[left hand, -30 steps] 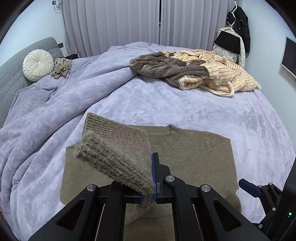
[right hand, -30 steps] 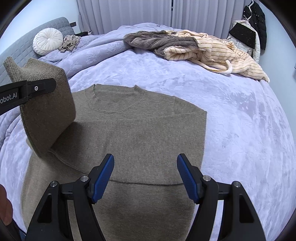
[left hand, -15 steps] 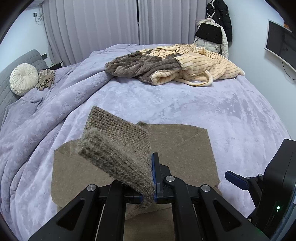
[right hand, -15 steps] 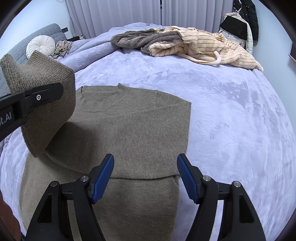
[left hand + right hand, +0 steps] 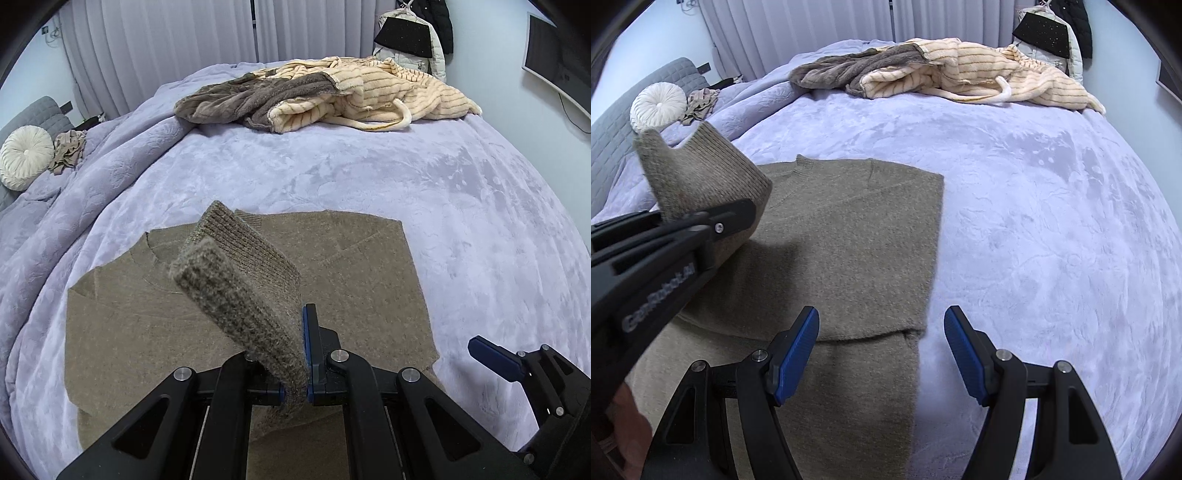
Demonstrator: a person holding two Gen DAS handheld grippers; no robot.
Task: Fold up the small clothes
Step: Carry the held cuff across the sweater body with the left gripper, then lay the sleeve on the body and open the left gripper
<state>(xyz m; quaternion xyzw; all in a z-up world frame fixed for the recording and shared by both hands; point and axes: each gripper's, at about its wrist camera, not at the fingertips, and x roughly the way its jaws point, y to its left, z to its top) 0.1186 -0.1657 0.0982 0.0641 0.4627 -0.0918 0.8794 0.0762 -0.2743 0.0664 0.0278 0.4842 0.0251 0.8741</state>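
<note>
Folding the olive-brown knitted sweater [image 5: 849, 236] spread on the lavender bed cover [image 5: 1052, 240], my left tongs [image 5: 295, 391] clench its ribbed sleeve cuff [image 5: 240, 291] aloft; my right tongs [image 5: 881, 354] gape empty. Next, I'd lay that sleeve across the body.

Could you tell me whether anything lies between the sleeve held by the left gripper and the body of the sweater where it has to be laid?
Nothing visible does. The left gripper holds the sleeve cuff above the olive sweater, whose flat body below is bare. The right gripper hangs open near the sweater's right edge, off to the side.
</note>
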